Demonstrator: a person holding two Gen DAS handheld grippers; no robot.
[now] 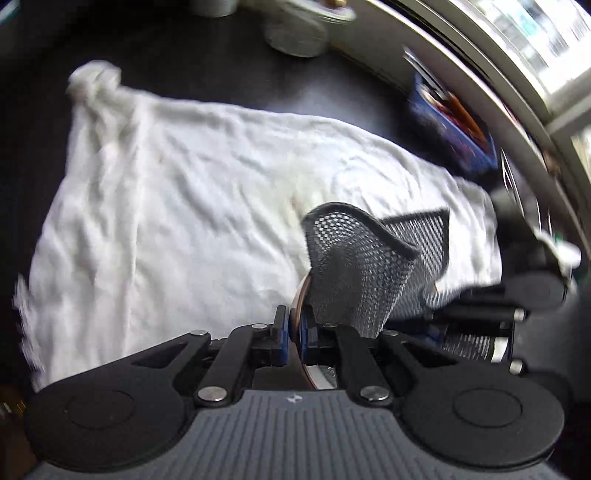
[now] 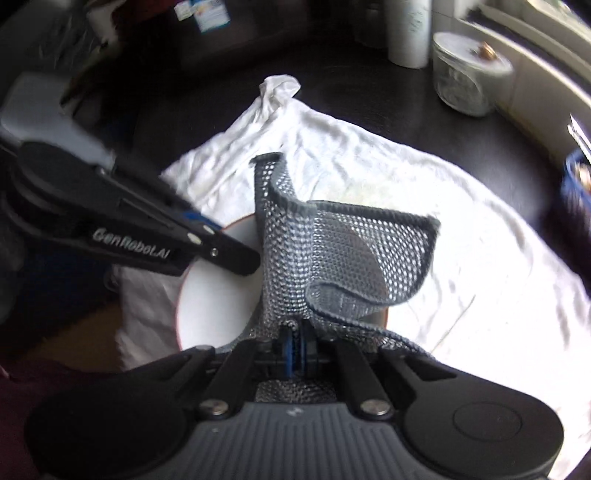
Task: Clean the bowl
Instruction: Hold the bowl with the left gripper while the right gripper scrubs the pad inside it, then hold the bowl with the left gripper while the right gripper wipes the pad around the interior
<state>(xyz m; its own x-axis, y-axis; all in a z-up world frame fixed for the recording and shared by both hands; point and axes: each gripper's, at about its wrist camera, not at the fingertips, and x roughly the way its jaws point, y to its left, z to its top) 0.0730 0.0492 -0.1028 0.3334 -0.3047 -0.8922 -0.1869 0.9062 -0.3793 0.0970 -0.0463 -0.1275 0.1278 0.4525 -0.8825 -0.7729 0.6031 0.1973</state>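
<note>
Much of the bowl (image 2: 218, 295) is hidden: in the right wrist view its far half is covered by the grey mesh cloth (image 2: 332, 258), and its near edge is cut off by the right gripper's (image 2: 295, 349) body. In the left wrist view only a thin arc of the copper-edged rim (image 1: 297, 306) is seen, the rest being lost behind the mesh (image 1: 354, 273) and the left gripper (image 1: 293, 332). Both views are blurred at the edges, so the items at the back are hard to make out.

The bowl is seen over a white towel (image 2: 461, 236) spread on a dark table (image 2: 388, 99); whether it rests on the towel cannot be told. Nothing is seen in its white inside apart from the mesh draped into it. A lidded glass jar (image 2: 467, 79) is seen at the back right, its contents unclear, beside a white cylinder (image 2: 408, 33). A blue container (image 1: 454, 125) with dark and orange contents is shown near the window side.

The left gripper's jaws are closed on the bowl's rim, pinched between the blue pads. The right gripper's jaws are closed on a bunched fold of the mesh.

Only the right wrist view shows the bowl's round inside and the left gripper (image 2: 236, 258) reaching over its rim from the left. Only the left wrist view shows the rim inside the pads, and the right gripper (image 1: 476, 325) from its side.
</note>
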